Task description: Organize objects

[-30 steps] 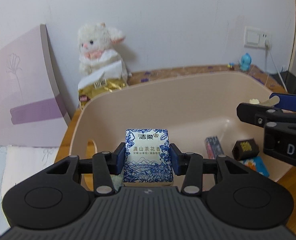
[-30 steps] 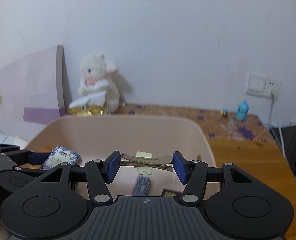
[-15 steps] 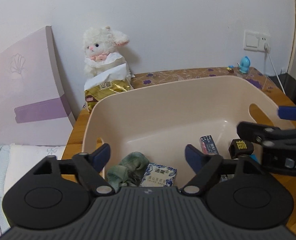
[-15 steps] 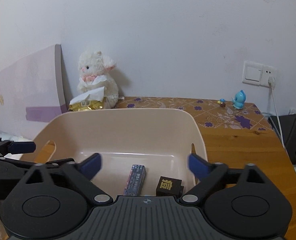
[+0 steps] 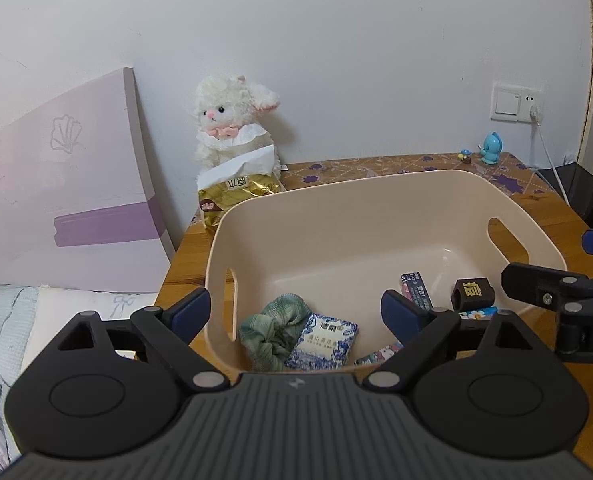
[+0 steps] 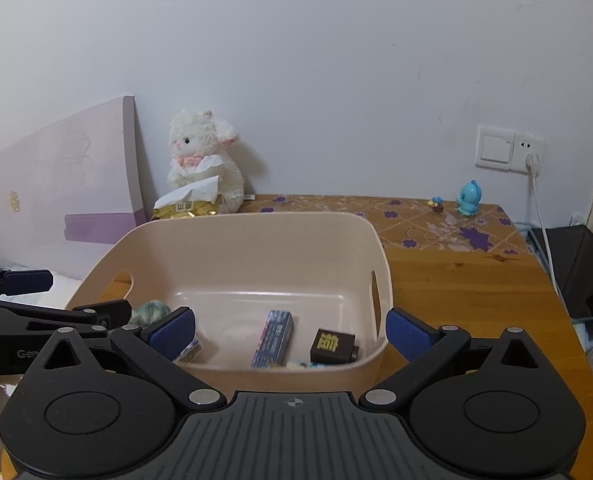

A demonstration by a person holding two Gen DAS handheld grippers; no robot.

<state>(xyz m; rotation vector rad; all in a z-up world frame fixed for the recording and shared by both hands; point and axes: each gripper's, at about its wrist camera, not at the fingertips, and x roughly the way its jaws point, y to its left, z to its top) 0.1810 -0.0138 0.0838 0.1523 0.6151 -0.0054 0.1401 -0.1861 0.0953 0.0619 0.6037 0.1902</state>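
Nearest, the left gripper point(image 5: 294, 311) is seen with its jaws spread wide and nothing held between them; its blue pads point(image 5: 192, 309) are poised above the near rim of the beige basket point(image 5: 376, 184). Likewise, the right gripper point(image 6: 290, 330) is seen fully spread and empty, level with the same near rim.

Just beyond the left gripper, on the basket floor, a green scrunchie point(image 5: 272, 326) is found, with a blue-and-white tissue pack point(image 5: 322, 342) touching it on the right. Further right, partly hidden by the right finger, a cartoon-printed packet point(image 5: 380, 354) is noted. Ahead of the right gripper, a slim blue box point(image 6: 274, 338) and a black cube with a gold character point(image 6: 332, 346) are listed, lying near each other; a small blue-and-white item below the cube cannot be identified.

Behind the basket, to the left, a gold snack bag point(image 5: 236, 196) is leaned against a white plush lamb point(image 5: 228, 120). Farthest right, on the wooden table point(image 6: 456, 280), a blue figurine point(image 6: 469, 198) is set below the wall socket point(image 6: 510, 148).
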